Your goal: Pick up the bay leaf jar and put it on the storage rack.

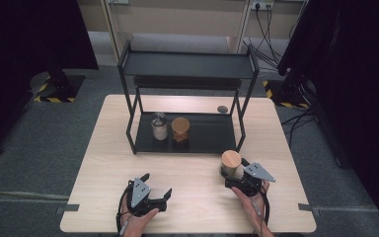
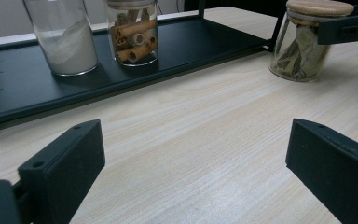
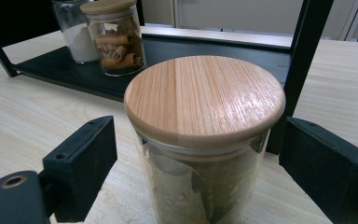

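pale wood lid (image 3: 204, 95), black shelf (image 1: 189, 132)

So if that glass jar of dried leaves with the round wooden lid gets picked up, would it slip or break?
The glass jar of dried leaves probably feels light, since the leaves look loosely packed. Its smooth glass wall may be slippery and would likely break if dropped. The round wooden lid seems merely seated, so it might lift off.

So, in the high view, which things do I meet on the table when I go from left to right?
Left claw → jar of white powder → jar of cinnamon sticks → small grey disc → jar of leaves with wooden lid → right claw.
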